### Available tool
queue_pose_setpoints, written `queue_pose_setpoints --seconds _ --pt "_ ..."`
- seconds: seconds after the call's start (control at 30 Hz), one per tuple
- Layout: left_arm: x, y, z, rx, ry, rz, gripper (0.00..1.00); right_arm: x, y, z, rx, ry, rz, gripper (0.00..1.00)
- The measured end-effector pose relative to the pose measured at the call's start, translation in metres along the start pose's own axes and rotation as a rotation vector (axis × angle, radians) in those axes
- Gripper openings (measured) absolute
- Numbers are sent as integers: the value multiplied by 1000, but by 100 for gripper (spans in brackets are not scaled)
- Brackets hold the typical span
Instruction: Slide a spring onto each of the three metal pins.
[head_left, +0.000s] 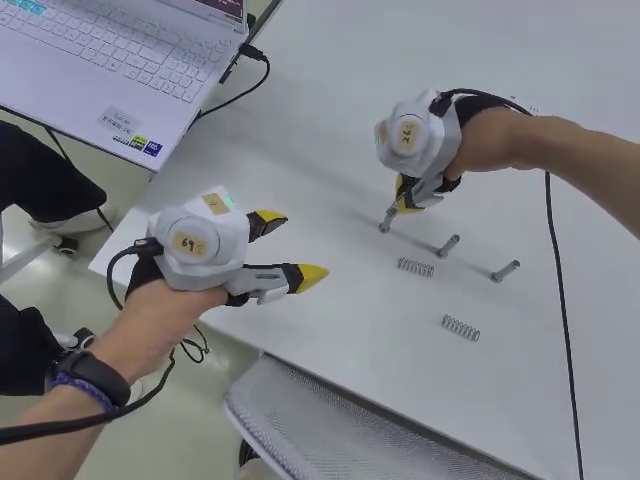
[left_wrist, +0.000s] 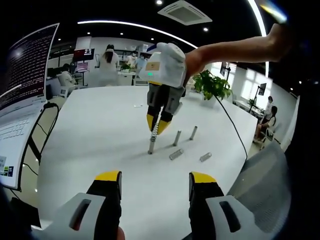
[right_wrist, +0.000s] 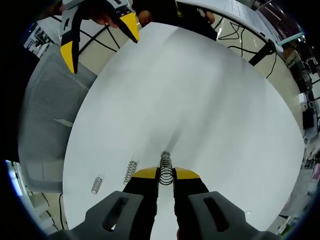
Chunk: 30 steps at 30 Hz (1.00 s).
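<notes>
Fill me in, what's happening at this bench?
A person works with a gripper in each hand. The right gripper is shut on a spring, holding it at the top of one pin. The two other pins are bare, and two springs lie loose on the table beside them. The left gripper is open and holds nothing, near the table's edge.

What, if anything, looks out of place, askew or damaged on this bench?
Nothing stands out. The pins stand upright. The right gripper holds a spring at the top of the end pin. Two loose springs lie flat beside the others and look undamaged. The left gripper is open.
</notes>
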<state>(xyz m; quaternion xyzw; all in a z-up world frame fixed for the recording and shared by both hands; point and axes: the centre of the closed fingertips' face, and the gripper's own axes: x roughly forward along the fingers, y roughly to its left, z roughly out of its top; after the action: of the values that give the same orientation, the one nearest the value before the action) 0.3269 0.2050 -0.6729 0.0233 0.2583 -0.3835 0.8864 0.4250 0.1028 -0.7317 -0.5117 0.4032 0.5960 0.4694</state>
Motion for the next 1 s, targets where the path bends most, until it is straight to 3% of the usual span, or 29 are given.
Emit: queue_pose_setpoints --seconds 1.0 --pt "2 3 -1 -2 -4 -3 49 -7 9 1 -38 69 -2 8"
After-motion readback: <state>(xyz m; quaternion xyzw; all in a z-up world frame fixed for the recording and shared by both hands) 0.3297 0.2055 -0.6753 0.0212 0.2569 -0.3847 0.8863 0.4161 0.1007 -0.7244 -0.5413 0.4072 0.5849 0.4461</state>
